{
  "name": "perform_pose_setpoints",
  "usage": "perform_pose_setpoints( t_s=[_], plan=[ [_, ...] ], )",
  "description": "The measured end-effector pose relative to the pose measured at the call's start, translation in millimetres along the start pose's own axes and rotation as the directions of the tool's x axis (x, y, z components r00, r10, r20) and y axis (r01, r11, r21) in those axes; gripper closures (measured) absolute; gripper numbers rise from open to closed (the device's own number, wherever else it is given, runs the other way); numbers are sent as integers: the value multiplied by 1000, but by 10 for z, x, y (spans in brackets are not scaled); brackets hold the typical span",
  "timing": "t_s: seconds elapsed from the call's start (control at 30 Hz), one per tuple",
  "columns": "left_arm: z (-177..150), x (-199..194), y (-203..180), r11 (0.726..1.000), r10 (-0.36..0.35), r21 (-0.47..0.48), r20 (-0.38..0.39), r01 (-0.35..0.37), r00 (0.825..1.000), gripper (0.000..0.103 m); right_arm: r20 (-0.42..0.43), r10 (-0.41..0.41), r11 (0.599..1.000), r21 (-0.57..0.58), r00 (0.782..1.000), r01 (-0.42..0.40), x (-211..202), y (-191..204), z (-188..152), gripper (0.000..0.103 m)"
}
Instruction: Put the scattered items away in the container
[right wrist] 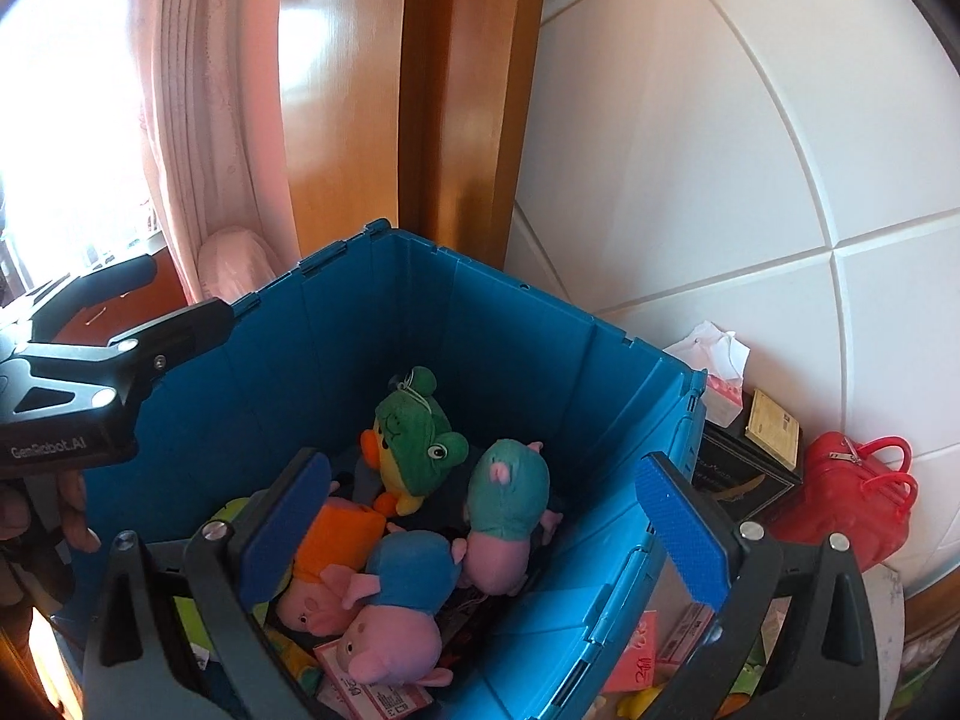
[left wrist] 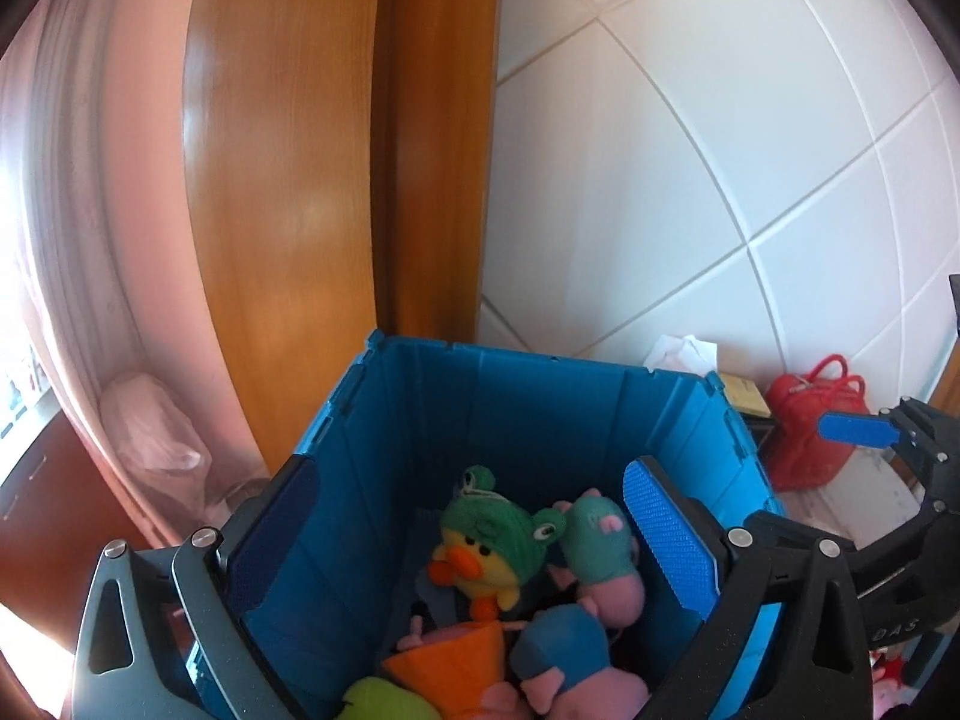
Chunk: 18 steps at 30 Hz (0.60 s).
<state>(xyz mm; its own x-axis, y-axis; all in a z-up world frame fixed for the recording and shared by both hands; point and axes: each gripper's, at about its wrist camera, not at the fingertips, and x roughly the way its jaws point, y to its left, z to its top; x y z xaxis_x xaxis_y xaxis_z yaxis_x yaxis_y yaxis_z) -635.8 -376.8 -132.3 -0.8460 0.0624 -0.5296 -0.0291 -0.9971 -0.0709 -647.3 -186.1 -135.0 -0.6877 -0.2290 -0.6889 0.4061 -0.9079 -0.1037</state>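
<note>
White tiled wall [left wrist: 720,150], wooden door [left wrist: 288,180], blue crate [right wrist: 510,348] of plush toys [right wrist: 420,588], both jaws wide open, empty.

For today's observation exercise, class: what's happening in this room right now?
A person is holding a left tool and a right tool over a blue crate. Both are open and hold nothing. Soft toys already lie inside: a duck in a green frog hat and several pigs, one in blue. A red bag sits outside.
</note>
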Motion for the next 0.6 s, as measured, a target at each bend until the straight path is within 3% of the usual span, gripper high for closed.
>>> perform_pose_setpoints(
  t_s=[0.6],
  plan=[
    [-187, -742, -371, 999, 37, 23, 1, -37, 999, 0, 24, 41, 999, 33, 999, -42, -635, 35, -392, 0]
  ],
)
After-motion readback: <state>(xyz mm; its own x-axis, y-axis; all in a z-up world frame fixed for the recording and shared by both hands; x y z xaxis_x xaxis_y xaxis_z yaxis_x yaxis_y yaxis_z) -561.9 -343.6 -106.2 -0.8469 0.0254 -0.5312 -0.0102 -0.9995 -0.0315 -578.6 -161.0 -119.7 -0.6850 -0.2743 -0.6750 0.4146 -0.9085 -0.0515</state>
